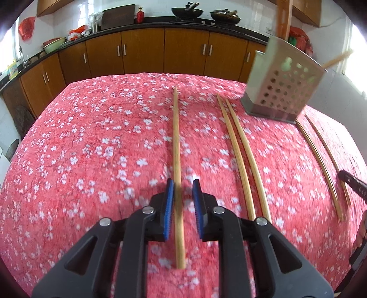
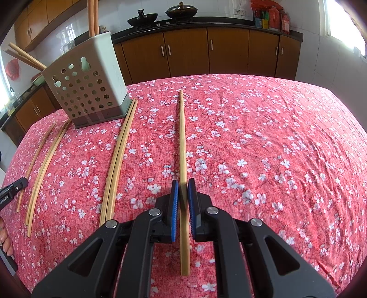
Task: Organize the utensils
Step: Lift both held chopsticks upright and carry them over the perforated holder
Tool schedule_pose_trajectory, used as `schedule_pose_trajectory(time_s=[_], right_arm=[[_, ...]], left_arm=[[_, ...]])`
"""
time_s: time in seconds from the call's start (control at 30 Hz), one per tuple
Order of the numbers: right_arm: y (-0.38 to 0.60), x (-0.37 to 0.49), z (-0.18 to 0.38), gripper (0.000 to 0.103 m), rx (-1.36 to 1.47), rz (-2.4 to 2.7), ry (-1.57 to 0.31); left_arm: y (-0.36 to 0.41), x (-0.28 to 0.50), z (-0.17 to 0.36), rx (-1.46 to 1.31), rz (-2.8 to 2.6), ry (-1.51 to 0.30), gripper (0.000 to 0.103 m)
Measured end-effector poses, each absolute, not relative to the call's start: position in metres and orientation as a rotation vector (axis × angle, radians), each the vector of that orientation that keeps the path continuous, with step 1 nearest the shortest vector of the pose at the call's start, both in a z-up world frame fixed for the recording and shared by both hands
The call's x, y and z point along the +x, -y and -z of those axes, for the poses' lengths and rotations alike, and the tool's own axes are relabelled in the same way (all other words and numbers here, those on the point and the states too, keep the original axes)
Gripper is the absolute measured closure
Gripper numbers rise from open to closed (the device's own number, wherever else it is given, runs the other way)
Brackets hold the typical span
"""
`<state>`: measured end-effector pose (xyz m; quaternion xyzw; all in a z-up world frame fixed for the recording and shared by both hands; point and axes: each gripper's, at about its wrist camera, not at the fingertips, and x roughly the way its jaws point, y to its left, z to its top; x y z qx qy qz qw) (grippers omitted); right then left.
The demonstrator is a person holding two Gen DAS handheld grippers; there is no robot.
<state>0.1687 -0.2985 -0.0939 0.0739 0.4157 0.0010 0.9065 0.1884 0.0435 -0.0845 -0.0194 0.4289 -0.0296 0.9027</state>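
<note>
The job looks partly done. The perforated chopstick holder (image 2: 89,89) stands near the far edge of the table (image 2: 275,149), on its red blossom-print cloth, and already has several chopsticks standing in it (image 2: 93,17) (some upright, others leaning out over the rim).

Left on the cloth are six loose chopsticks, all lying roughly lengthwise from near edge to far edge. A pair (image 2: 119,155) lies just beside the holder's base, its far tips touching or nearly touching it. Another pair (image 2: 43,169) lies on the holder's other side.

The right gripper (image 2: 182,201) has its blue pads drawn in narrow around a single chopstick (image 2: 182,137), which looks pinched, though it still seems to lie on the cloth. The left gripper (image 1: 183,201) straddles another single chopstick (image 1: 176,142) with its pads somewhat apart; only one pad appears to touch the stick, so no grip yet.

So two sticks are being taken up, and four more wait.
</note>
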Motion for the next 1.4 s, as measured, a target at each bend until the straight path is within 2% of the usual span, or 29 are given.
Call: schedule_pose_trajectory(time_s=[0.13,0.23,0.43,0.77,1.13,1.4], right_arm=[[0.300,0.165,0.094,0.094,0.165,-0.008,-0.858],[0.299,0.164,0.093,0.095,0.163,-0.006,-0.858],[0.308,0.149,0.081,0.095,0.193,-0.002,-0.792],[0.326,0.126,0.020,0.095,0.234,0.016,-0.568],[0.324,0.128,-0.019,0.095,0.258,-0.024,-0.465],[0.305,0.128,-0.076,0.095,0.282,-0.162,-0.331]], left_arm=[[-0.046,0.181,0.085,-0.049,0.066,-0.887,0.086],[-0.046,0.180,0.085,-0.044,0.053,-0.889,0.094],[-0.050,0.172,0.074,-0.027,0.063,-0.852,0.095],[-0.057,0.160,-0.006,-0.110,0.088,-0.605,0.095],[-0.061,0.162,-0.055,-0.167,0.132,-0.510,0.095],[-0.041,0.155,-0.100,-0.152,0.204,-0.415,0.095]])
